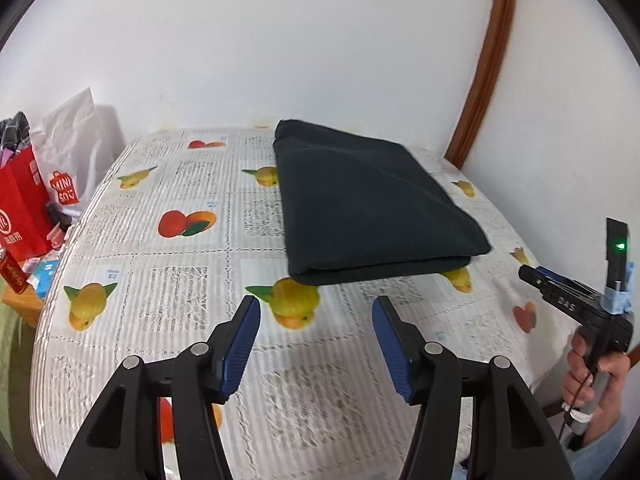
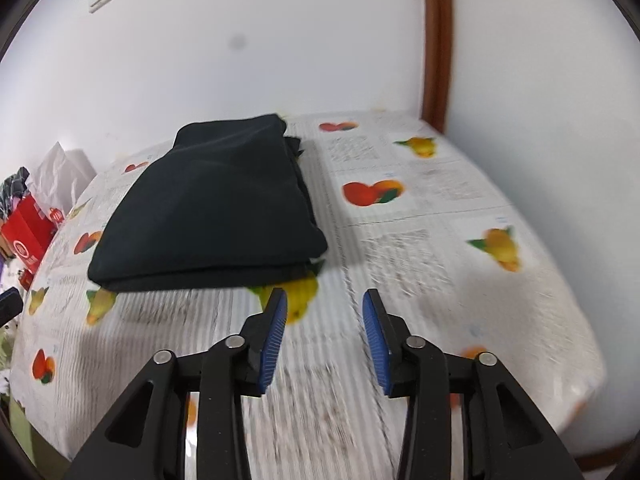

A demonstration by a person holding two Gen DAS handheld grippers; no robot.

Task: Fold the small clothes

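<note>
So the dark cloth [image 1: 372, 204] is sitting folded into a neat rectangle on the desk [image 1: 160, 320], toward the back near the white wall [image 1: 280, 40], with its folded edge facing the cameras. The desk has a fruit-print cover with oranges and yellow fruit all over it.

The left gripper [image 1: 316, 312] hovers just short of the cloth's near edge, jaws spread wide with nothing between them, blue pads [image 1: 244, 344] showing. The right gripper [image 2: 325, 308] is the same deal: jaws apart, empty, near the front right corner of the cloth but not touching it. Its view is a bit blurry.

Off the left side of the desk there's a red shopping bag [image 1: 20, 204] and a white bag [image 1: 68, 152]. A brown wooden frame [image 1: 488, 60] runs up the wall on the right.
</note>
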